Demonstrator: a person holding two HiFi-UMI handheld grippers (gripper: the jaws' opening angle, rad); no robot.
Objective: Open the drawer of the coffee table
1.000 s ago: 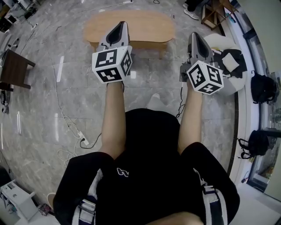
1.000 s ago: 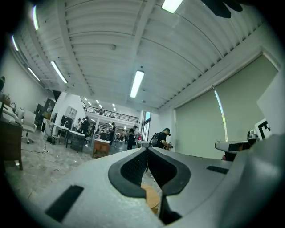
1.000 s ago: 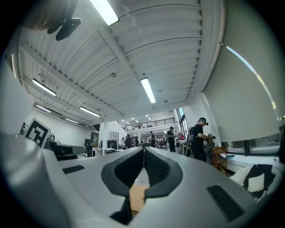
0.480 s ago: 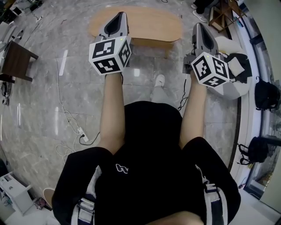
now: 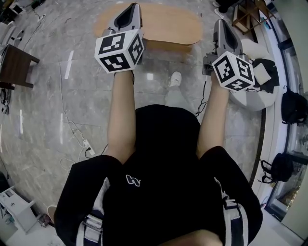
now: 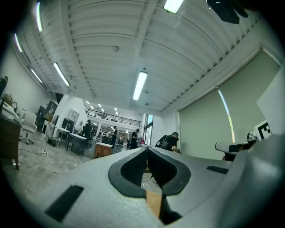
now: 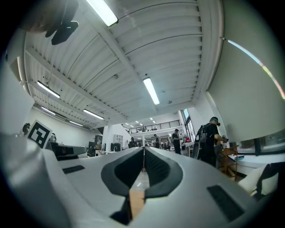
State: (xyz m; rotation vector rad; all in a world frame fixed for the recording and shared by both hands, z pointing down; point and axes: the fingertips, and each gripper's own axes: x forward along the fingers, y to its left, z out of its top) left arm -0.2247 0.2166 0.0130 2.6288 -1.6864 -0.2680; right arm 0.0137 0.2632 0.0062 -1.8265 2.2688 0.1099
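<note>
One oval coffee table [image 5: 166, 24] with a smooth light-wood top stands on glossy marble floor [image 5: 48, 110]; I cannot make out its drawer. My left gripper [image 5: 132, 8] overlaps the table's left end, my right gripper [image 5: 220, 26] sits off its right end. Both are pinched tight with nothing between the jaws.

Marble floor [image 5: 43, 110] bears coffee table [image 5: 168, 24], cable [image 5: 71, 126].
</note>
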